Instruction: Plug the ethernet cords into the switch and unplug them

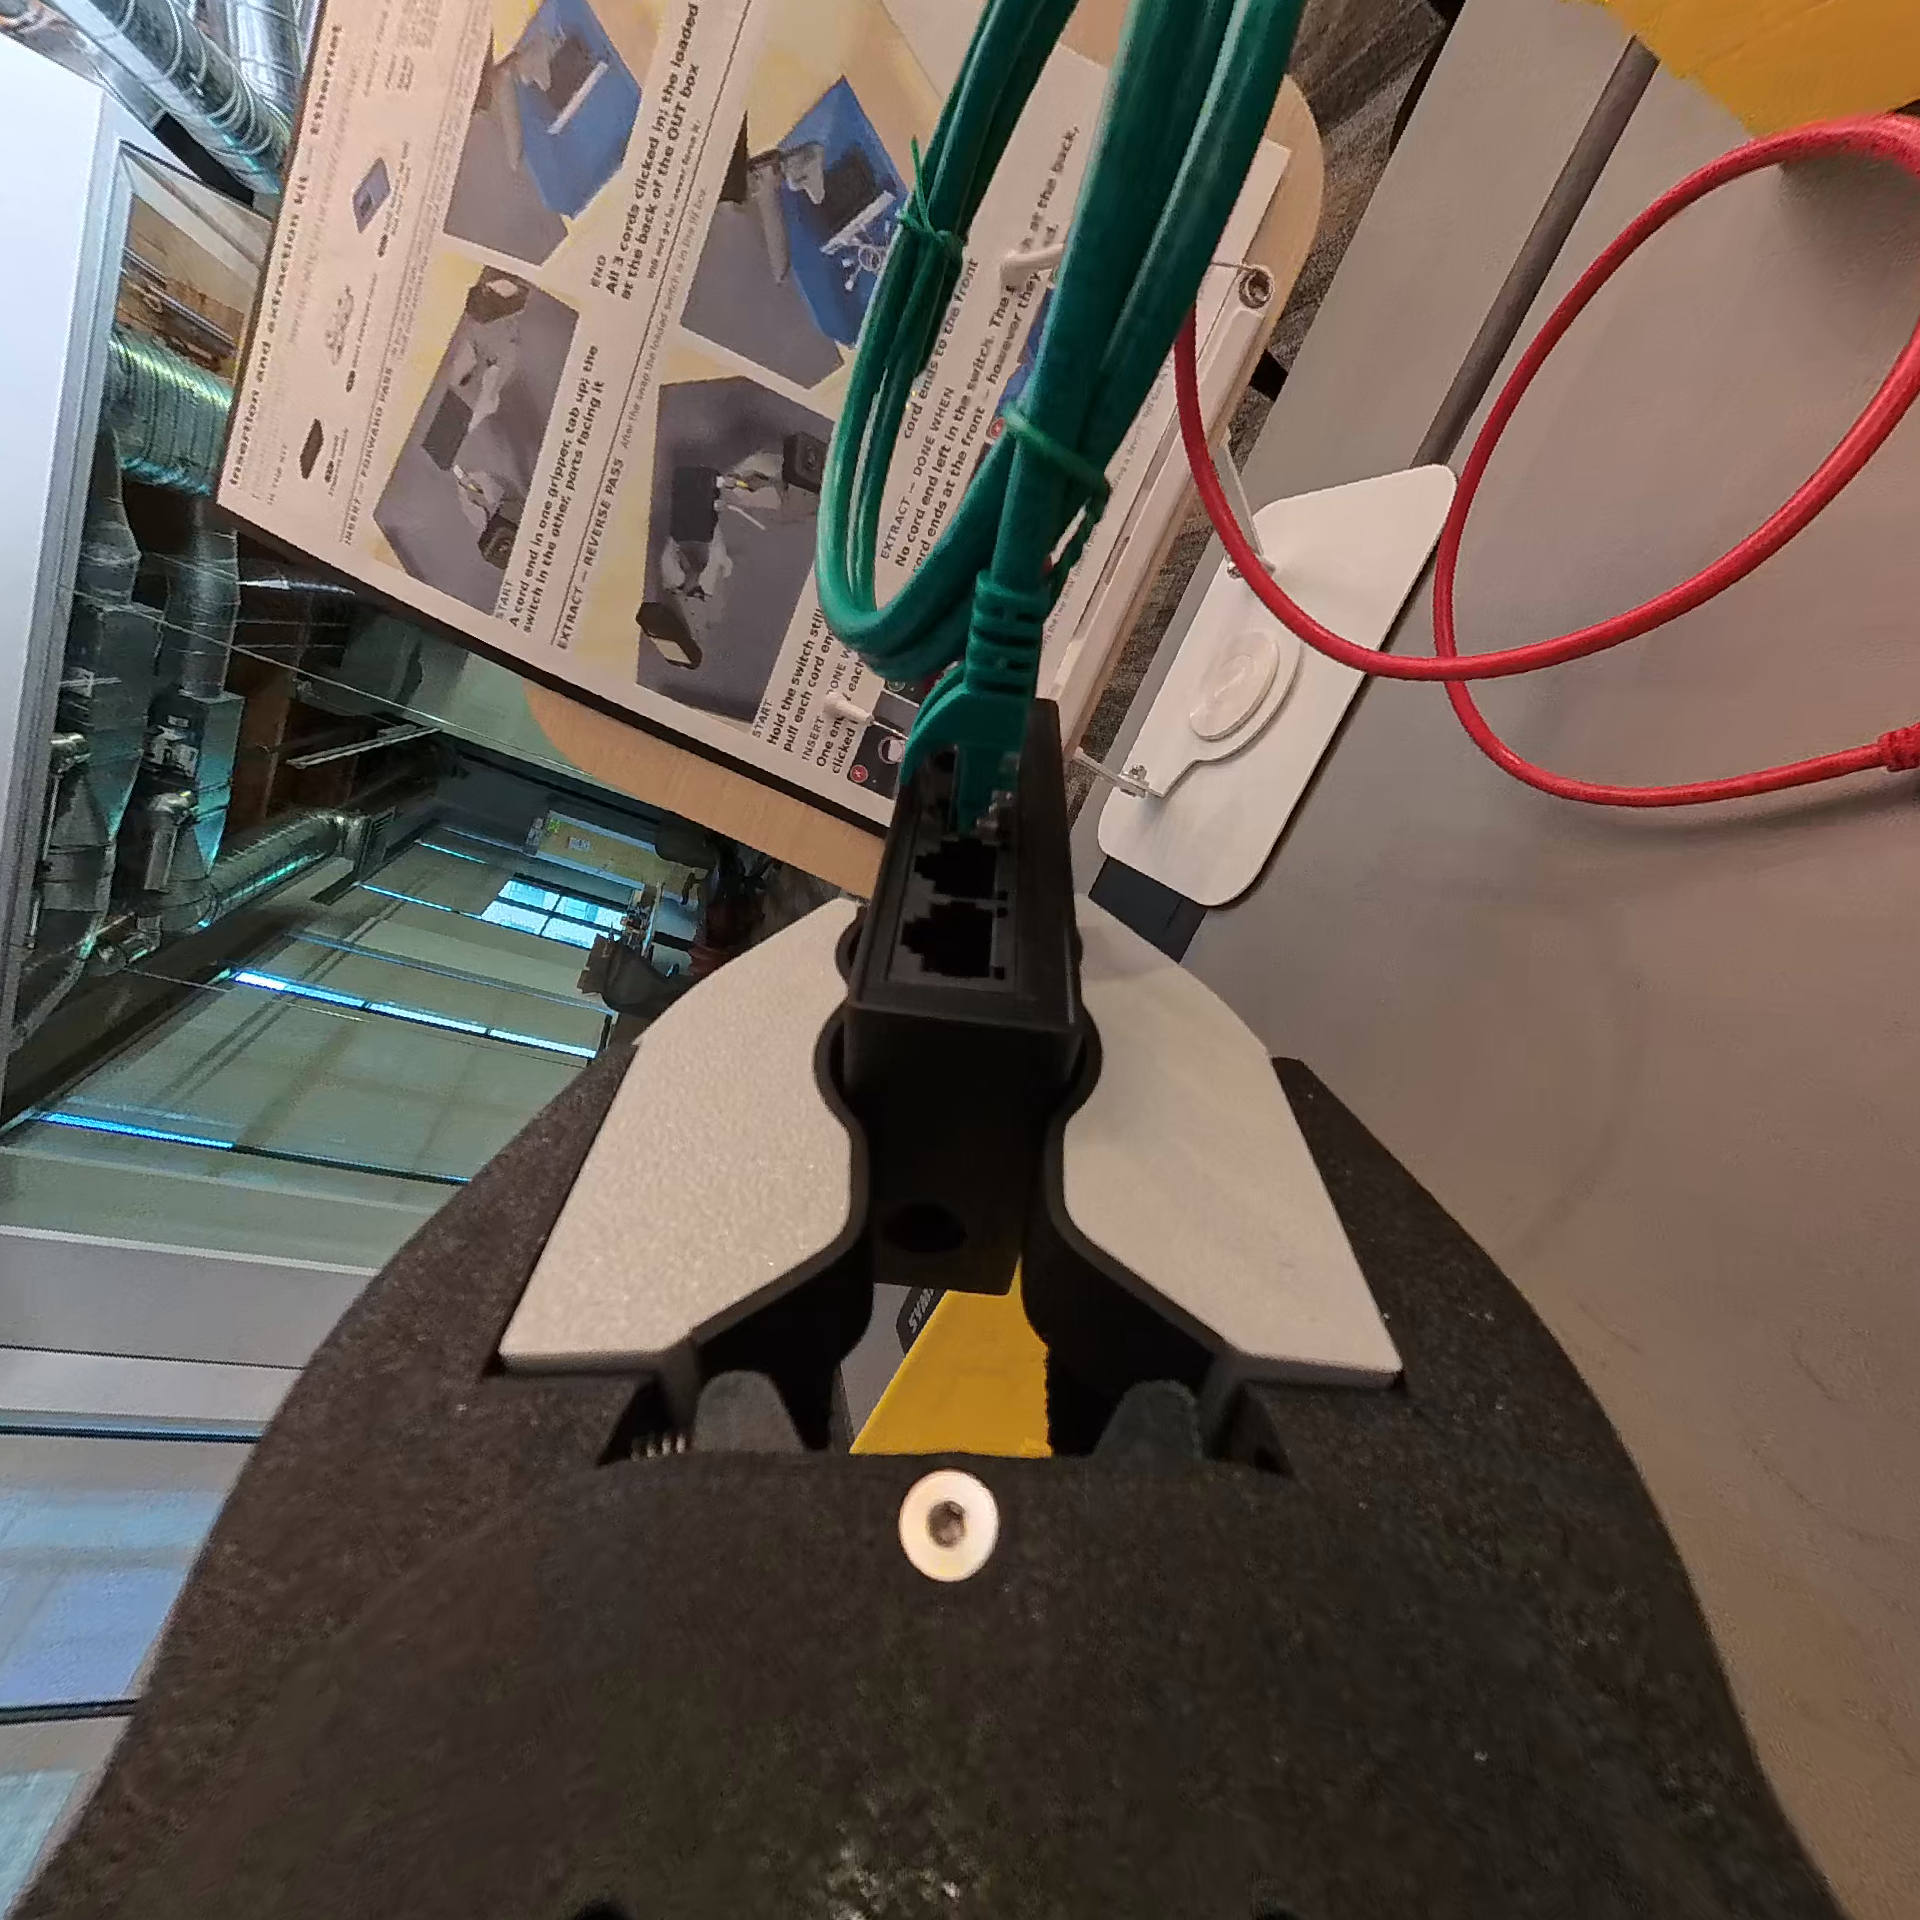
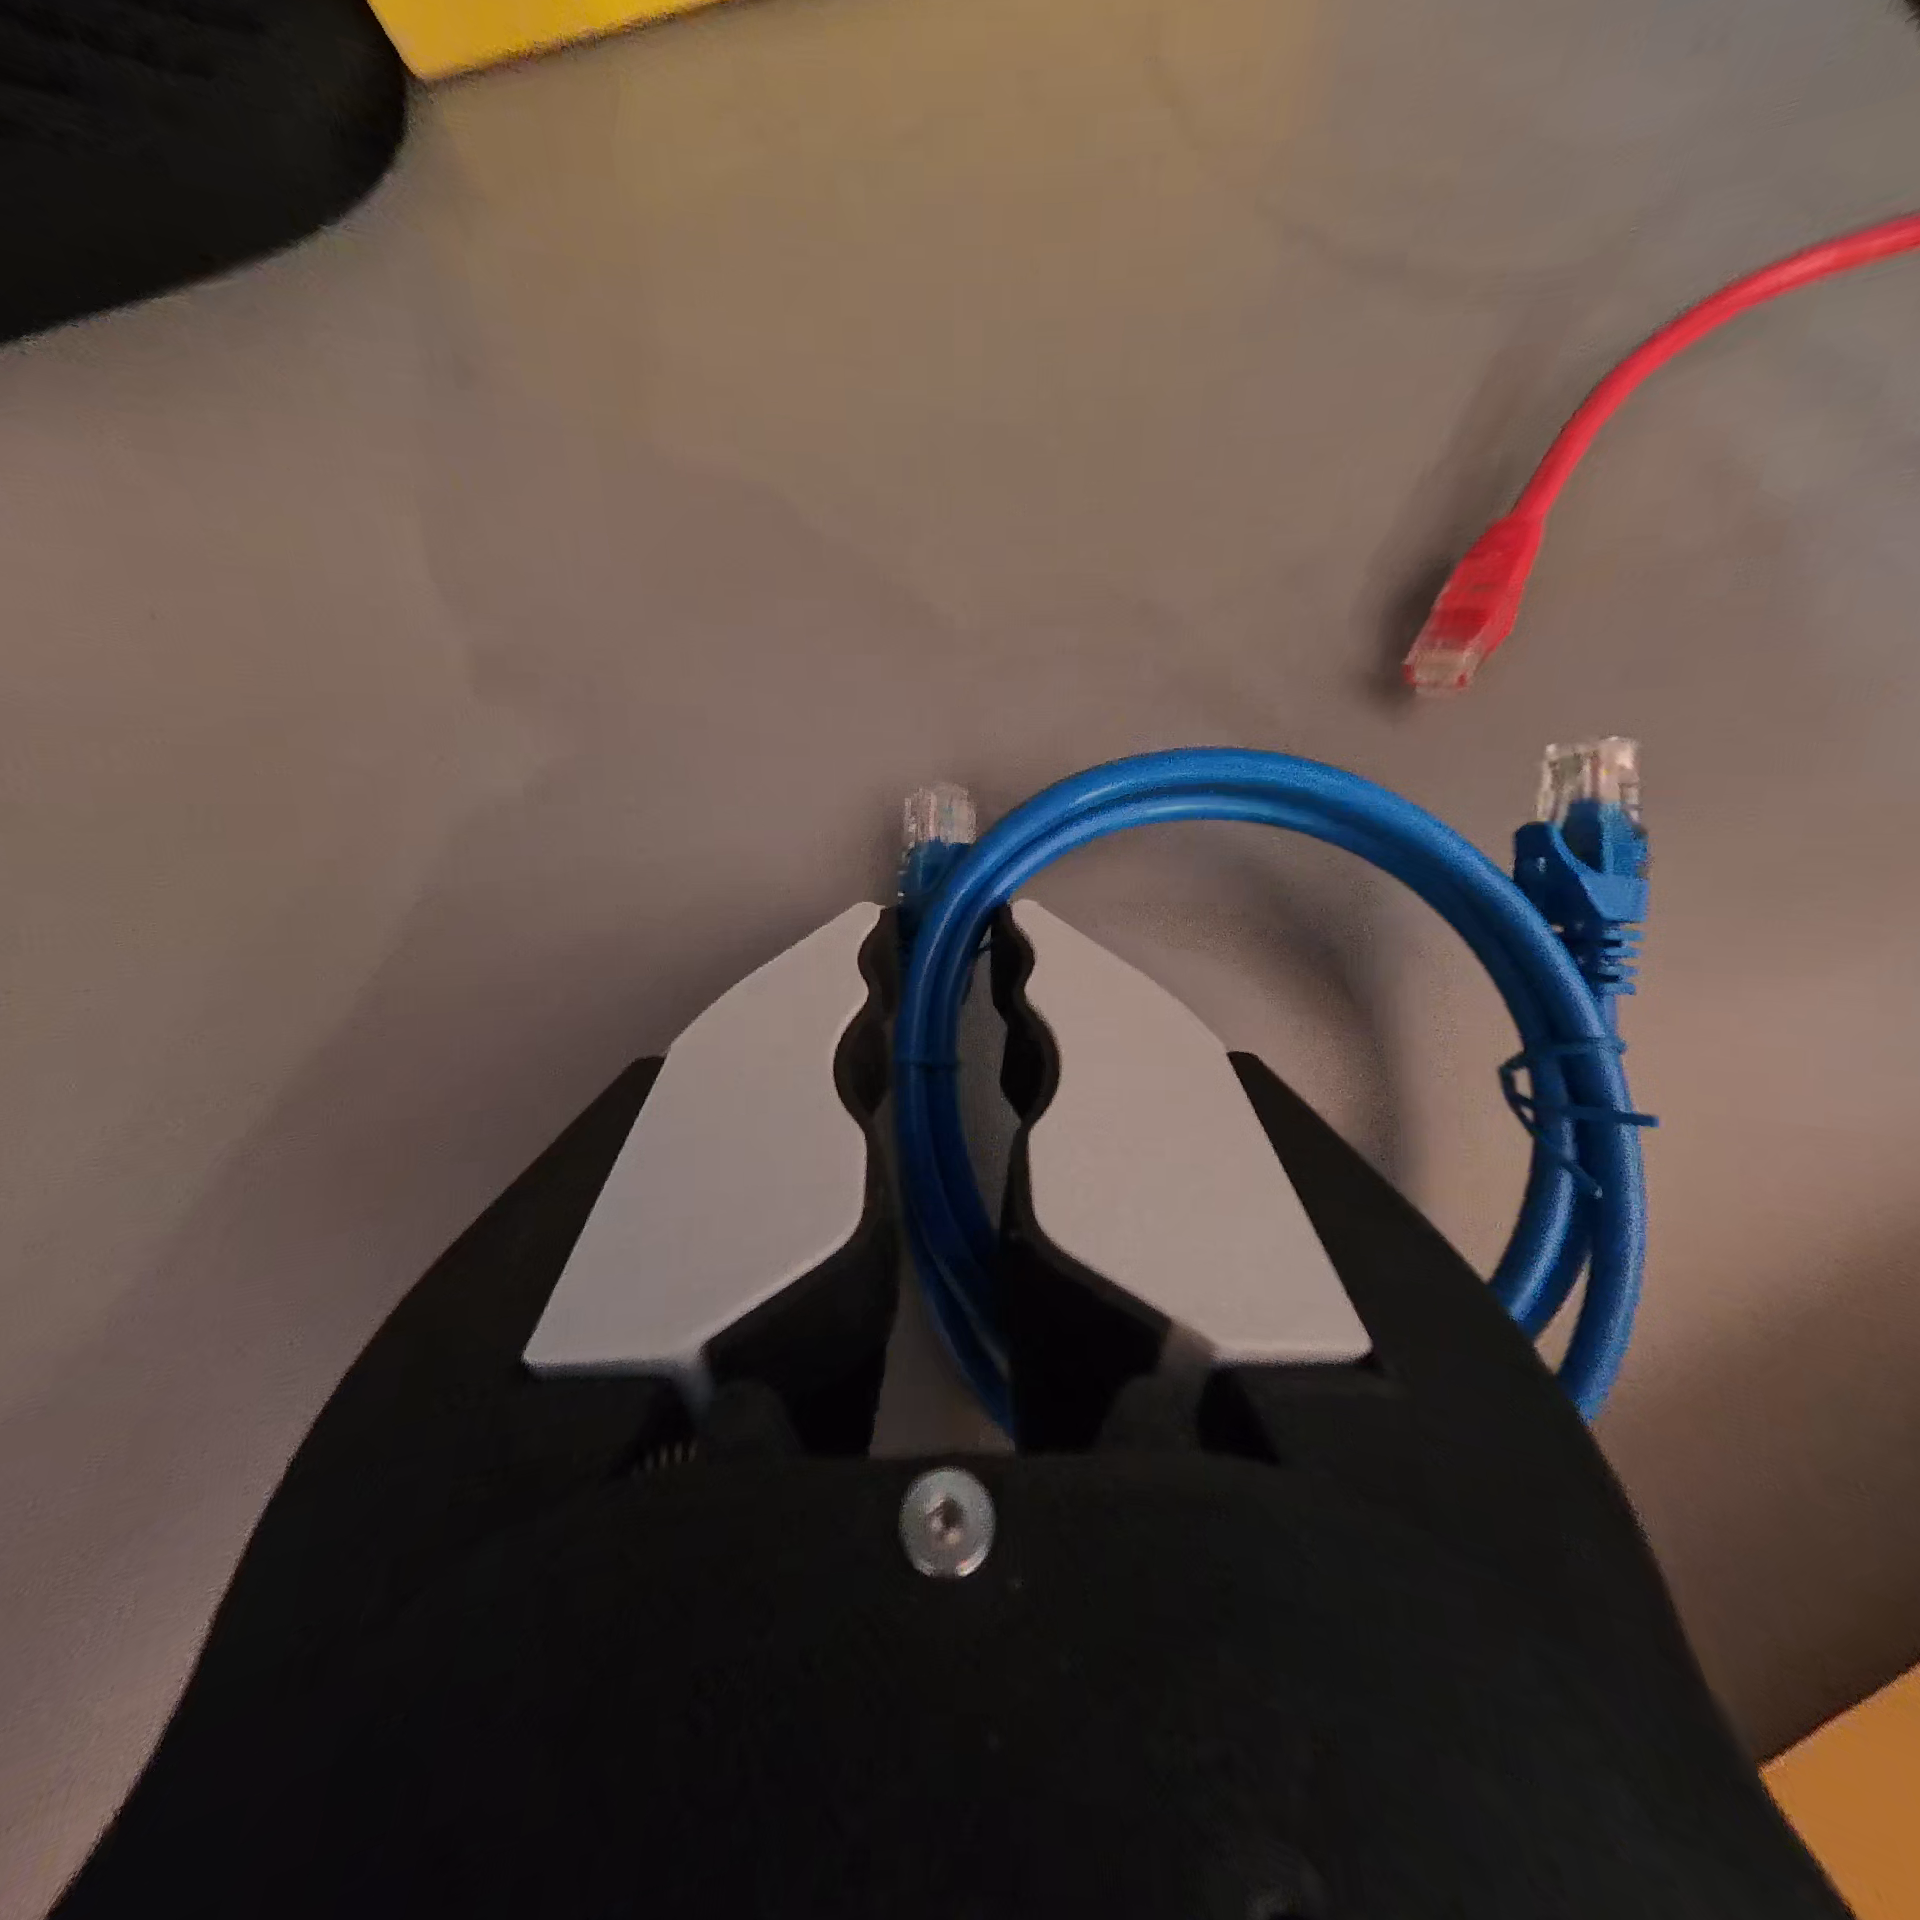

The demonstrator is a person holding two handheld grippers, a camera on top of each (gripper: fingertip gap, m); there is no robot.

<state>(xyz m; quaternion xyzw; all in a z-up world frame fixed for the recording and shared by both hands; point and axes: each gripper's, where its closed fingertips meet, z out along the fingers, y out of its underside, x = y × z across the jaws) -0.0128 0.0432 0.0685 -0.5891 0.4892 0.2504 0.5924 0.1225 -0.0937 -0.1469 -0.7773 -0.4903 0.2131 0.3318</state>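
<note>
While the left claw (image 1: 961,997) grips the switch (image 1: 961,935) with the green cord (image 1: 997,644) plugged in, the right claw (image 2: 943,920) clamps the blue cord (image 2: 1247,790); the red cord (image 2: 1475,592) lies loose on the surface (image 2: 623,468), judged still to plug.

I work in an industrial lab: exposed silver ductwork (image 1: 156,416) at nine o'clock, a printed instruction sheet (image 1: 582,343) at eleven, grey worktable (image 1: 1621,1039).

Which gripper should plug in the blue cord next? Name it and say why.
Right. The right gripper is already shut on the blue cord, its plug past the fingertips. The left gripper is occupied clamping the switch, whose two nearest ports look empty.
</note>
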